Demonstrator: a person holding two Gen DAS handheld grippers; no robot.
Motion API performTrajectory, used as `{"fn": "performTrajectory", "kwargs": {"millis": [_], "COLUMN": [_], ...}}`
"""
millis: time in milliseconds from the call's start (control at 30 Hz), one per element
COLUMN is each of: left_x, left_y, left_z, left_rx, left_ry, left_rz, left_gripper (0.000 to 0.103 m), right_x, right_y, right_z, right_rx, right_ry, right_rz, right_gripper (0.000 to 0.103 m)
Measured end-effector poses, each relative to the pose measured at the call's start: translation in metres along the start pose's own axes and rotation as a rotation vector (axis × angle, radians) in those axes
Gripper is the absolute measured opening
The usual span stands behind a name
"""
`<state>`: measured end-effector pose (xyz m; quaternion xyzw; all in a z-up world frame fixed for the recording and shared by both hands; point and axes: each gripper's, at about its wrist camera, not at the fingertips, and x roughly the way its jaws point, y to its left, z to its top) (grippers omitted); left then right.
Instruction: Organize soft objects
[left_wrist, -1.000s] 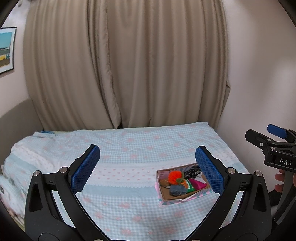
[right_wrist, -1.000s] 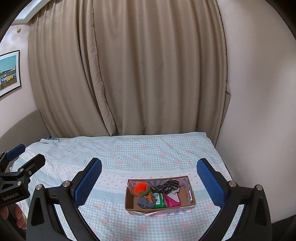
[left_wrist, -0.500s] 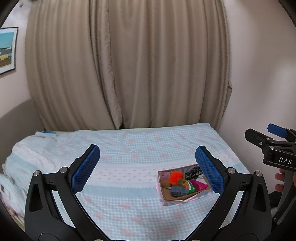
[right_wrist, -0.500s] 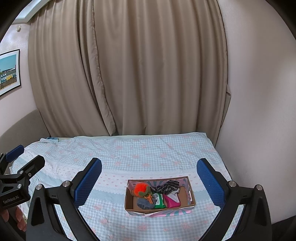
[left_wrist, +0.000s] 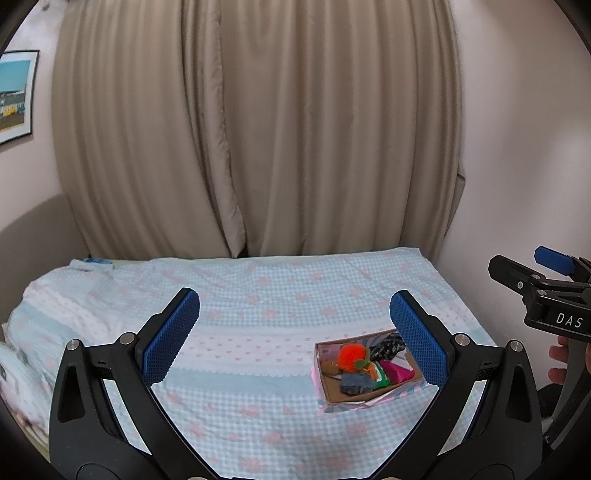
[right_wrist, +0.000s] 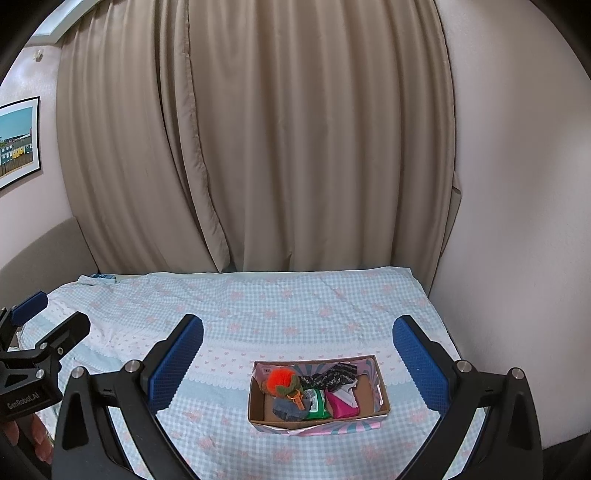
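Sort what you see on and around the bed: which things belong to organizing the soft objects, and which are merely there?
Part of the job:
cardboard box
orange pompom
green packet
pink pouch
grey cloth
dark patterned fabric

Just there:
bedspread
curtains
framed picture

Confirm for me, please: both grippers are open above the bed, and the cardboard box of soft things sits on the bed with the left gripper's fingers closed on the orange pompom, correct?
Not quite. The left gripper holds nothing: its jaws stand wide apart, well short of the orange pompom, which lies inside the cardboard box, as the left wrist view shows. The rest stands: the right gripper is open too, and the box sits on the bed.
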<state>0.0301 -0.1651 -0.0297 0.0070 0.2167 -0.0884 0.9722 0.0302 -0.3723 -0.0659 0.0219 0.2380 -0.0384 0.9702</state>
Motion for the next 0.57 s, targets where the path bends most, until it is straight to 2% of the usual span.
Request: {"fn": "performTrajectory", "kwargs": {"millis": [300, 567], "left_x": [0.007, 0.013], "left_y": [-0.002, -0.004], "left_z": [0.000, 0.000], "left_rx": [-0.003, 0.016], "left_ry": [-0.019, -0.063], "left_rz": [0.011, 0.065], "left_gripper": [0.103, 0.103], "right_x": [0.002, 0.010], "right_y": [0.000, 0.001], "right_z": [0.000, 0.002], "right_rx": [0.001, 0.006], "right_ry": [0.004, 0.017], "right_rz": [-0.002, -0.008], "right_gripper": [0.102, 0.102]}}
